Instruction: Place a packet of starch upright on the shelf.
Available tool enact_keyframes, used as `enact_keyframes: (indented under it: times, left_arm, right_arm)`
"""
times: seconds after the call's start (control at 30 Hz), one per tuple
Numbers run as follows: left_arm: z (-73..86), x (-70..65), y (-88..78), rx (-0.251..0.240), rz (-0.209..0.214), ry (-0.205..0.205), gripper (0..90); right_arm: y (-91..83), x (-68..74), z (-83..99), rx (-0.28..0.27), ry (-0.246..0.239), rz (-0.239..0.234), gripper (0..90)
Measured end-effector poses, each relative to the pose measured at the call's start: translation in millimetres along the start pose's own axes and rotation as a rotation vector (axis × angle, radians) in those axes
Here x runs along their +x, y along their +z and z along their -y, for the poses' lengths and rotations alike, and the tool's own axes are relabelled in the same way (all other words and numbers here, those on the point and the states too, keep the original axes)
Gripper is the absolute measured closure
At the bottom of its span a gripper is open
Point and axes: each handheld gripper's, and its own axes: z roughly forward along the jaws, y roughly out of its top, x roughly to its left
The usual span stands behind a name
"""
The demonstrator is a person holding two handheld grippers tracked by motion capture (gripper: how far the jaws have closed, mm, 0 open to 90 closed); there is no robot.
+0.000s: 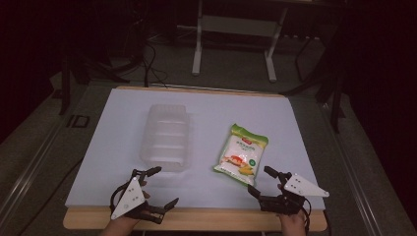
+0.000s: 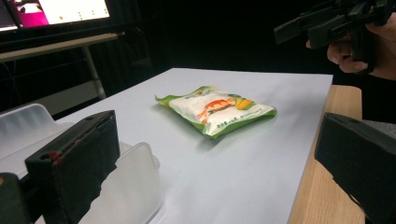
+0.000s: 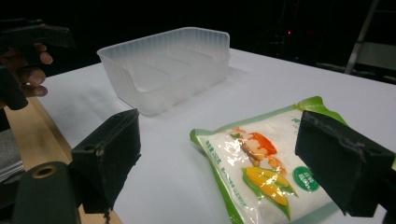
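On the surface: a white sheet covers the light wooden surface (image 1: 196, 220), leaving a bare wood strip along the near edge.
Container: a clear, ribbed, rectangular plastic container (image 1: 166, 137) stands upright and empty on the left half of the sheet; the right gripper view shows raised ridges across its floor.
Packet: a flat, sealed plastic food packet with green edges, a white face and a printed picture of corn (image 1: 242, 154) lies on the right half – beside the container but apart from it, its face up and its length slightly skewed to the surface edges.
Left claw: the left claw (image 1: 158, 187) sits at the near left edge, just in front of the container's near end, jaws spread wide and holding nothing; in the left gripper view one jaw overlaps the container's rim, though whether it touches is unclear.
Right claw: the right claw (image 1: 263, 182) sits at the near right edge, just short of the packet's near corner – jaws wide apart, nothing between them; in the right gripper view the packet lies ahead between the two jaws.
Hands: a hand (image 1: 122, 223) grips the left tool and another hand (image 1: 292, 221) the right, both coming in over the wood strip.
Beyond the surface: a white-legged metal frame (image 1: 236, 42) stands on the dark floor.
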Motion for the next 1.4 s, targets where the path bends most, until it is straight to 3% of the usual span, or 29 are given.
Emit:
enact_keyframes:
  times: [0.2, 0.53, 0.7, 1.03, 1.23, 1.37, 1.4]
  left_arm:
    - [0.0, -0.9, 1.0, 0.002, 0.006, 0.006, 0.3]
    - [-0.8, -2.0, 0.5, 0.001, 0.011, 0.012, 0.3]
    - [-1.0, -2.9, 1.0, 0.002, 0.015, 0.016, 0.3]
    - [-1.5, -3.3, 0.4, -0.005, 0.014, 0.019, 0.3]
    - [-1.1, -2.9, 0.5, -0.003, 0.016, 0.02, 0.3]
    - [-1.5, -2.9, 0.3, -0.008, 0.017, 0.018, 0.3]
    - [-1.6, -2.9, -0.3, -0.006, 0.02, 0.023, 0.3]
  right_arm:
    - [0.8, -0.5, 0.9, 0.018, 0.007, -0.001, 13.8]
    - [8.7, 7.3, 1.4, 0.069, -0.025, -0.067, 12.9]
    - [8.8, 11.5, -2.3, 0.049, -0.019, -0.091, 11.3]
    - [4.6, 16.6, -31.7, -0.005, 0.008, -0.136, 10.6]
    - [-0.9, 7.9, -64.7, -0.042, -0.045, -0.127, 10.6]
    - [-1.6, 4.9, -72.2, -0.052, -0.052, -0.122, 10.6]
    - [-1.8, 1.2, -80.7, -0.063, -0.083, -0.1, 10.6]
